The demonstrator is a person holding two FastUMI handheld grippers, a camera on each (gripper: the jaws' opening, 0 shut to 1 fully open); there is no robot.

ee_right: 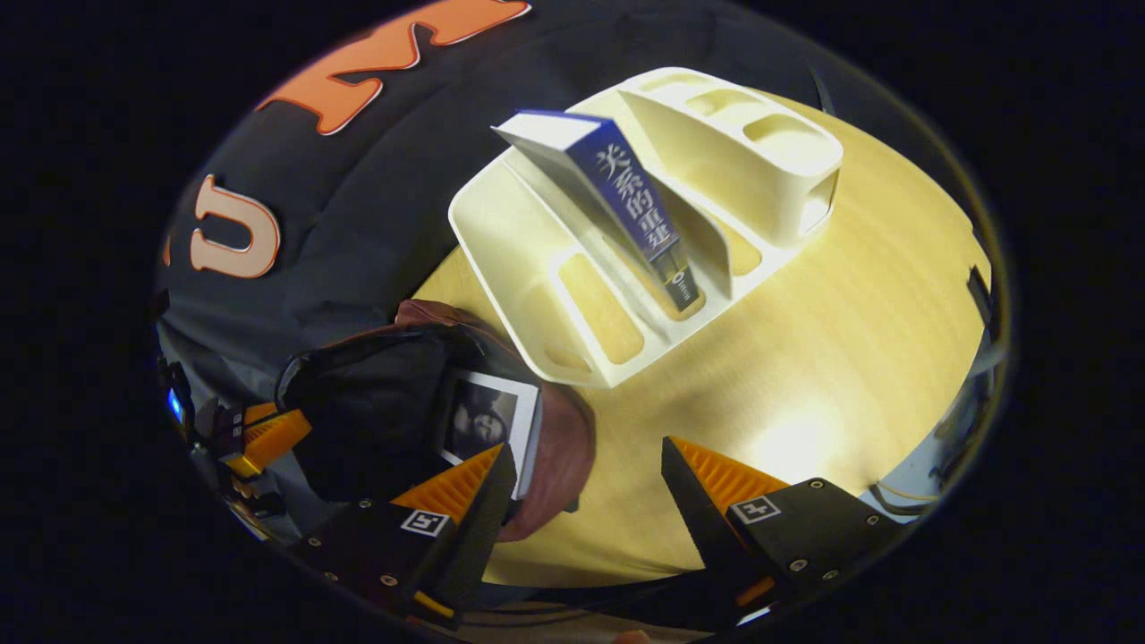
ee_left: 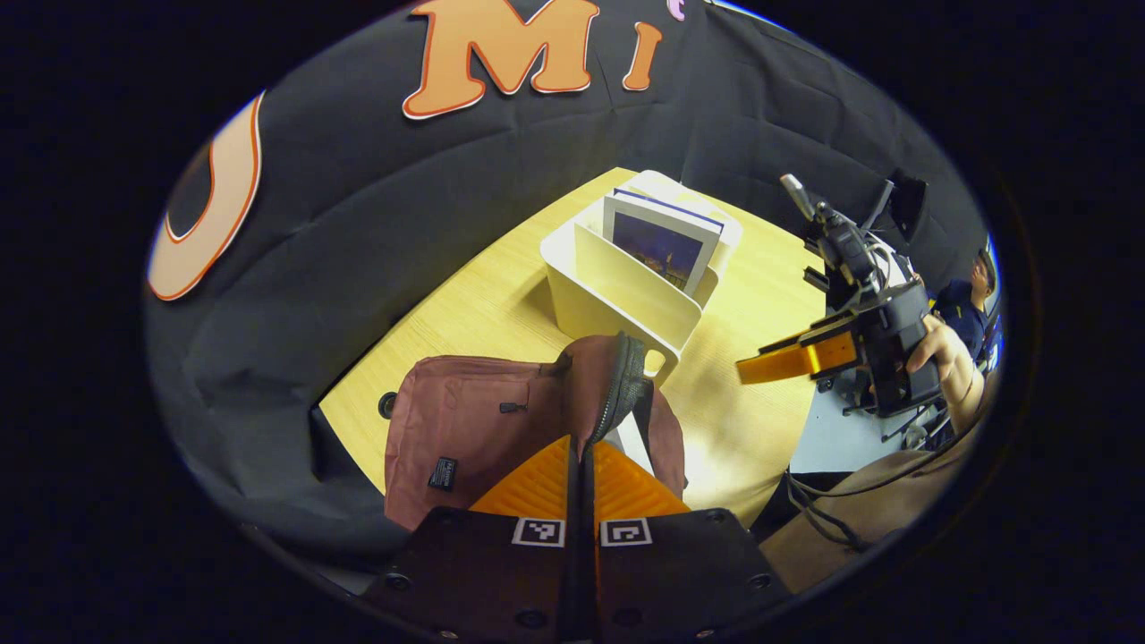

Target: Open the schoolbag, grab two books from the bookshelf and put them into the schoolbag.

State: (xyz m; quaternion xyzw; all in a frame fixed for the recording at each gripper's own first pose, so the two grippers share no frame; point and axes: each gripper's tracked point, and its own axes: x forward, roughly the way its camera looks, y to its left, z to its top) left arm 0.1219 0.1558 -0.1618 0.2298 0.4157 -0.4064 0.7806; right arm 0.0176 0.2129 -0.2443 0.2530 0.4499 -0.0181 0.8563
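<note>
The maroon schoolbag (ee_left: 456,420) lies on the wooden table (ee_left: 474,304), and my left gripper (ee_left: 581,444) is shut on the zip edge of its raised flap (ee_left: 608,376), holding the bag open. Behind it, the white bookshelf (ee_left: 617,295) holds a book with a dark cover (ee_left: 664,246). In the right gripper view the bag's dark opening (ee_right: 376,411) has one book (ee_right: 487,416) inside. My right gripper (ee_right: 586,461) hangs open just right of that opening, with nothing between its fingers. A blue-spined book (ee_right: 631,201) leans in the bookshelf (ee_right: 537,268).
A hand (ee_left: 935,344) holds the right gripper (ee_left: 760,365) over the table's right side. The left gripper (ee_right: 268,438) shows at the bag's far side. Bare tabletop (ee_right: 805,358) lies right of the shelf. The black cloth wall closes the back.
</note>
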